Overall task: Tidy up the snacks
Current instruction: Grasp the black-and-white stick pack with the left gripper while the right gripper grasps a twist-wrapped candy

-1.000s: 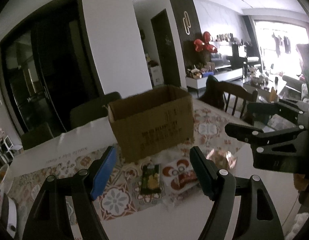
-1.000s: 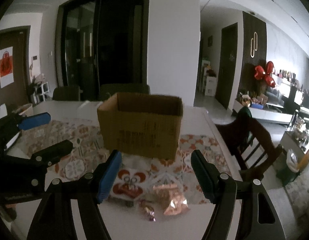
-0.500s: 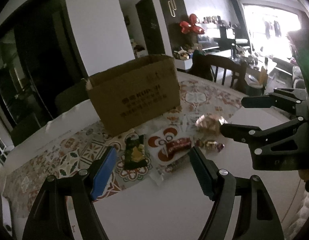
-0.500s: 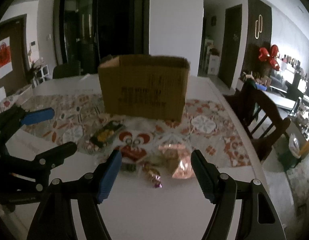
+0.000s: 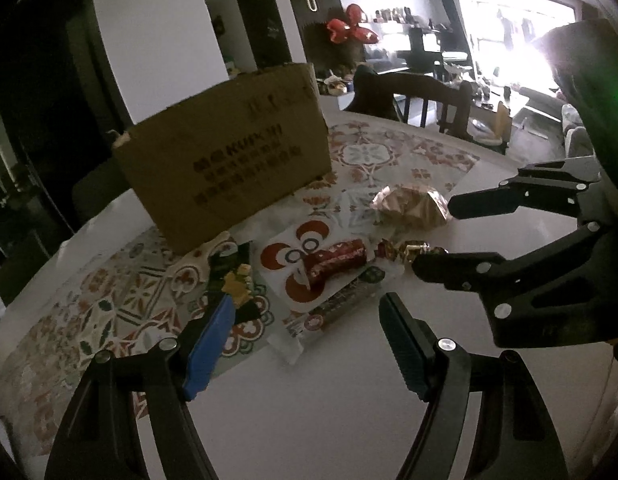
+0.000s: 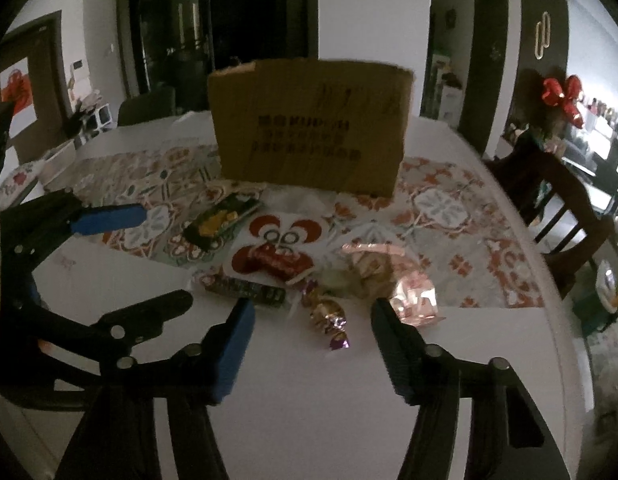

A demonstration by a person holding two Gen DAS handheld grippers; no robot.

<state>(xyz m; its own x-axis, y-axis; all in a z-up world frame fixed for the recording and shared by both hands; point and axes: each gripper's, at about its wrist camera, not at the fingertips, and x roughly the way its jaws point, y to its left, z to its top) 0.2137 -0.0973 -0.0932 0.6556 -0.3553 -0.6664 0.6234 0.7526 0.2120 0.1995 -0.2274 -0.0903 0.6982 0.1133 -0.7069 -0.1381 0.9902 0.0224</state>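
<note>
Both hand-held grippers have been lowered toward the snacks (image 6: 277,260) heaped before the cardboard box (image 6: 309,124) mid-desk; the right hand-held gripper (image 6: 311,344), empty, has just been narrowed around a wrapped candy (image 6: 329,320), while the left hand-held gripper (image 5: 305,344) is held open, empty.

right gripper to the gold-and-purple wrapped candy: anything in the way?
Nothing visible. The gold-and-purple wrapped candy lies on bare white table straight ahead of the open right gripper, whose jaws have just been closing with nothing between them. The pink foil packet sits beside its right finger, off the path.
</note>
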